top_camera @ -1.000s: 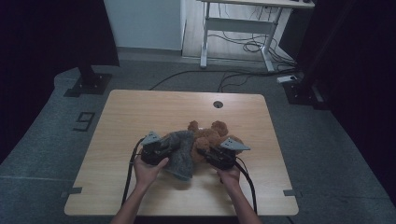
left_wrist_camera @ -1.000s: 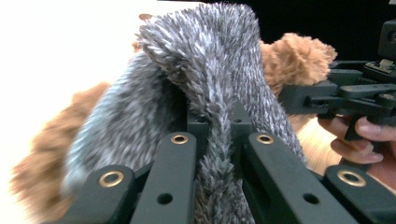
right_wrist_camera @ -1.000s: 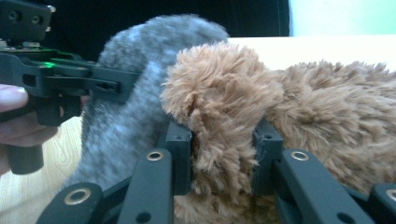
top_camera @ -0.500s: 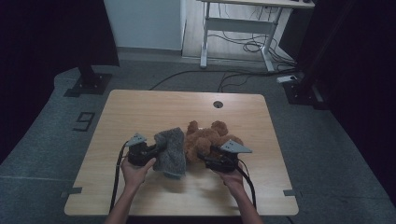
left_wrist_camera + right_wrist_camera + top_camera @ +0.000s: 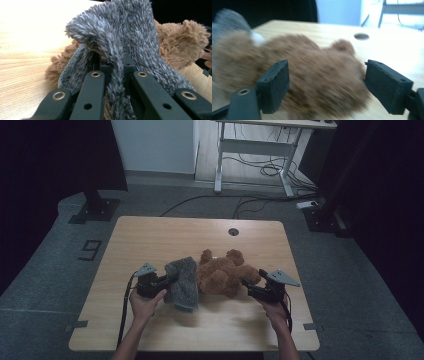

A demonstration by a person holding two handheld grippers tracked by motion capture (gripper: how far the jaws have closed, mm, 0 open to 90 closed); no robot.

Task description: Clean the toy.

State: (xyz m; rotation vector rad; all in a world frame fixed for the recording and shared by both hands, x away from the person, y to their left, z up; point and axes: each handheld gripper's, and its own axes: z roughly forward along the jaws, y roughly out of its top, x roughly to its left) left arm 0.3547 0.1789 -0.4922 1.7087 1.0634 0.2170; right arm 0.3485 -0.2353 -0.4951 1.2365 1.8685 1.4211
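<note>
- High view showed, at the lower middle of the frame, a grey fuzzy cloth lying against the left side of a brown teddy bear on the tabletop.
- Left gripper, at the lower left, had its jaws pressed together, pinching a fold of the cloth; the left gripper view showed the grey pile bunched between them with the bear behind, at the right of that frame.
- Right gripper, at the lower right, had its jaws spread; they had just been opening, and in the right gripper view the bear sat blurred between the pads without being pressed.
- Step in hand, by my judgement: drawing the cloth off the bear. Doing it well called for a firm pinch on the fold, a slow pull toward the left edge of the frame, and the right jaws closing again on the bear if it dragged along.
- Count: one cloth, one bear, two grippers, two hands, one tabletop.
</note>
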